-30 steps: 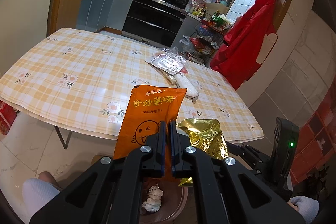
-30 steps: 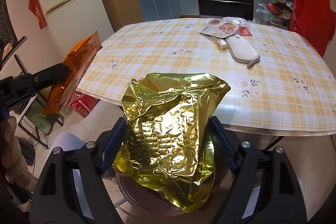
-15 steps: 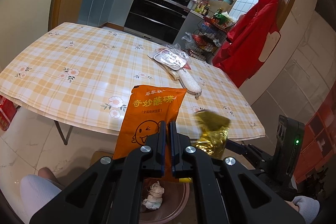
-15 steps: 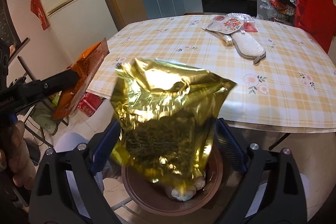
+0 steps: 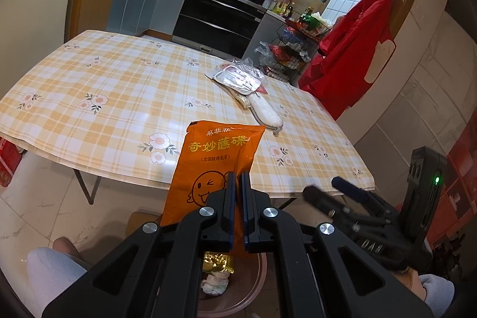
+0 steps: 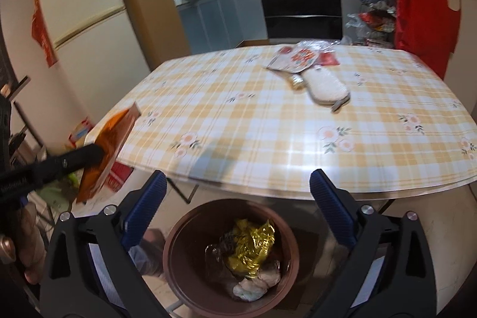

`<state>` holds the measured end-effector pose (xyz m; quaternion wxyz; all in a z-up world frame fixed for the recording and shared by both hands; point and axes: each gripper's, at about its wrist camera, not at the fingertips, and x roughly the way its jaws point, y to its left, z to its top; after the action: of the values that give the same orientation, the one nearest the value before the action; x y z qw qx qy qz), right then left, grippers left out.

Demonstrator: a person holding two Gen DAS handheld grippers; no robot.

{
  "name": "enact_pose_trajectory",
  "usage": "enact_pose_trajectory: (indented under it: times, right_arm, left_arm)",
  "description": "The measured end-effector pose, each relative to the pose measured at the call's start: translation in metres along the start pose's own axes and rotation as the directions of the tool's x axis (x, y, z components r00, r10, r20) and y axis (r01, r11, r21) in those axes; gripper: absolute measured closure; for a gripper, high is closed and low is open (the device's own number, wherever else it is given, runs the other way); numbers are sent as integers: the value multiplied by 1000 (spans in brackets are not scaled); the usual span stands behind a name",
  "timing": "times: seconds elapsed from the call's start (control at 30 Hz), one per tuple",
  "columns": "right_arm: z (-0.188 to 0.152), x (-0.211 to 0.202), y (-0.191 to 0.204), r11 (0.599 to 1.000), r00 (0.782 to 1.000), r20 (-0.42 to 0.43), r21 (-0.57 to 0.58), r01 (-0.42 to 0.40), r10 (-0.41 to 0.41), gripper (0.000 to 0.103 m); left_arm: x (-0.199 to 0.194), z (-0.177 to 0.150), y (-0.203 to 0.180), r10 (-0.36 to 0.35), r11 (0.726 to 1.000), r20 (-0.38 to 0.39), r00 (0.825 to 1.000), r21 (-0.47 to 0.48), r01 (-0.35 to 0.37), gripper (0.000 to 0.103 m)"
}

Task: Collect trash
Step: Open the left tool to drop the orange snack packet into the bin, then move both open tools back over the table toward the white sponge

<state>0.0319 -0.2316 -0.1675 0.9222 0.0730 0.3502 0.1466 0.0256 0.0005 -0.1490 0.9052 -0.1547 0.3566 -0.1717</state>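
My left gripper [image 5: 238,184] fingers are clamped on the orange bag [image 5: 214,166] above the bin [image 6: 179,258]. My right gripper [image 6: 238,192] fingers have just spread wide apart, nothing between them; the gold bag [image 6: 252,246] lies in the bin.

Black hand-held gripper [image 6: 237,189], blue ribbed pads [image 6: 146,209], silver screws.

Dim indoor light, glare on tablecloth [image 6: 298,157], fisheye-bent edges, slight motion blur
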Motion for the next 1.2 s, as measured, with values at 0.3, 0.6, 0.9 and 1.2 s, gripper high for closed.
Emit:
enact_pose_trajectory:
  times: [0.3,0.6,0.9,1.2]
  right_arm:
    - [4,-8,-21,995,998,34,82,51,-54,8]
    - [3,-4,-19,996,998,18,73,60,-61,7]
    - [2,0,-20,995,997,5,65,82,-82,6]
    - [5,9,-37,990,993,4,80,118,-119,6]
  left_arm:
    - [5,-3,-10,-47,999,-34,998,23,48,94]
    - [2,-1,-7,-24,1000,-6,1000,19,24,53]
    - [-1,3,8,51,998,22,998,-23,-50,13]
    - [8,17,22,169,985,48,984,15,-170,8]
